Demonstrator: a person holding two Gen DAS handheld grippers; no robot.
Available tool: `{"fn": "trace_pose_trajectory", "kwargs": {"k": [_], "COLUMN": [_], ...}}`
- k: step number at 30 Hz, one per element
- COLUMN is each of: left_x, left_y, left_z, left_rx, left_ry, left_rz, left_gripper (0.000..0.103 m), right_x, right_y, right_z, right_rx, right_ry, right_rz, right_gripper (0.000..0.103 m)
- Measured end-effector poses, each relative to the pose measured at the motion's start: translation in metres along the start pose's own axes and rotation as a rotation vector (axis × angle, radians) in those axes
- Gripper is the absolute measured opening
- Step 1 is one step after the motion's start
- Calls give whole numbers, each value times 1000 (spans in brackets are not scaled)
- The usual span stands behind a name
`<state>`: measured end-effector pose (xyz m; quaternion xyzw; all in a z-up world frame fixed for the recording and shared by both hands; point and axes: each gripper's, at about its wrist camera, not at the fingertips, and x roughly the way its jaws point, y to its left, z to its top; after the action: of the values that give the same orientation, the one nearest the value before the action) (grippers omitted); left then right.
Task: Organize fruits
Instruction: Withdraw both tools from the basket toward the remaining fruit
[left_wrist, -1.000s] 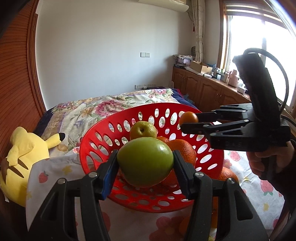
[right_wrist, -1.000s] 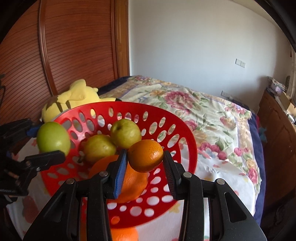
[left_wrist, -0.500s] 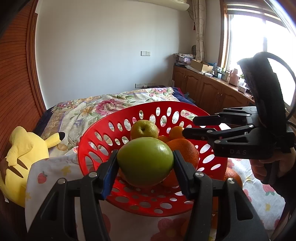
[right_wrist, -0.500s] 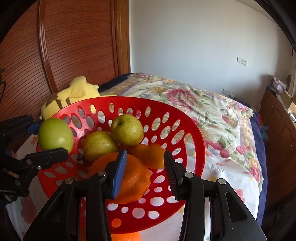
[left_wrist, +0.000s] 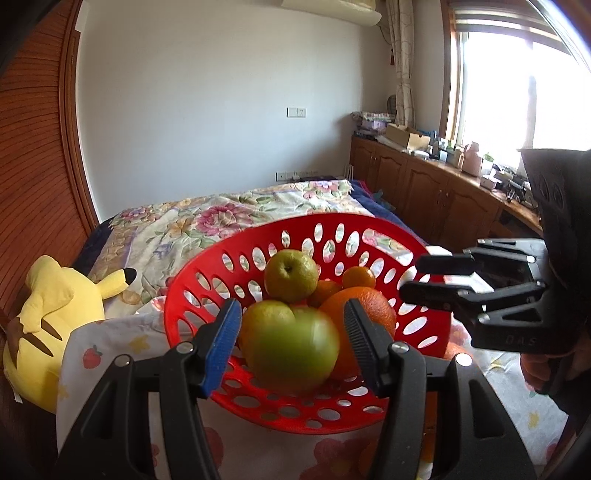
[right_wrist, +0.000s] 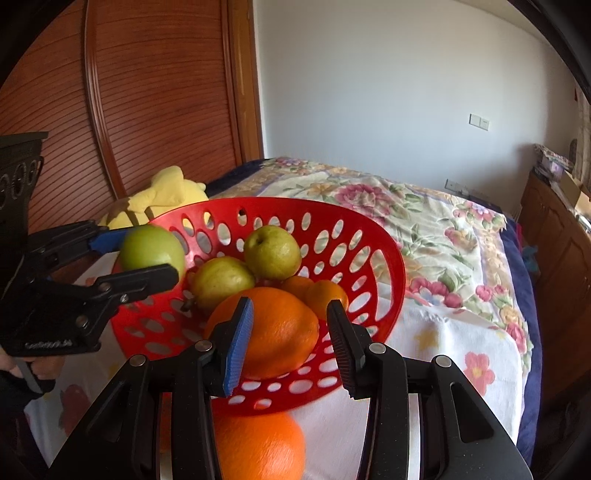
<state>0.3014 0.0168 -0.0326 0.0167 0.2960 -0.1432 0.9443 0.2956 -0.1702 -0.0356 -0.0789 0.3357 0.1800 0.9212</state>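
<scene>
Jaws of the left gripper (left_wrist: 291, 341) are opening around a smooth green apple (left_wrist: 295, 347); right gripper (right_wrist: 290, 341) empty, parted.

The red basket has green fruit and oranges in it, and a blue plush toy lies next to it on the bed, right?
Nearly. The plush toy beside the red basket is yellow, not blue, as the left wrist view shows. The basket does hold green fruit and oranges.
</scene>
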Motion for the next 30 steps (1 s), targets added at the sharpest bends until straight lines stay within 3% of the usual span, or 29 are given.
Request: {"fn": "trace_pose_trajectory", "kwargs": {"k": [8,15,30], "left_x": [-35,-71,-84], "left_y": [-10,-26,-54], "left_z": [-11,-46,-108], "left_rx": [3,6,-31], "left_ry": [-23,-28,23], "left_rz": [2,4,-37], "left_gripper": [60,63,64], "right_x": [-31,-57,-90], "right_y": [8,20,44], "right_z": [-15,-38,-93], "right_rx": [25,50,122], "right_ry": [-30,-40,-44], "right_rz": [-4,-18,-34], "right_gripper": [42,47,52]}}
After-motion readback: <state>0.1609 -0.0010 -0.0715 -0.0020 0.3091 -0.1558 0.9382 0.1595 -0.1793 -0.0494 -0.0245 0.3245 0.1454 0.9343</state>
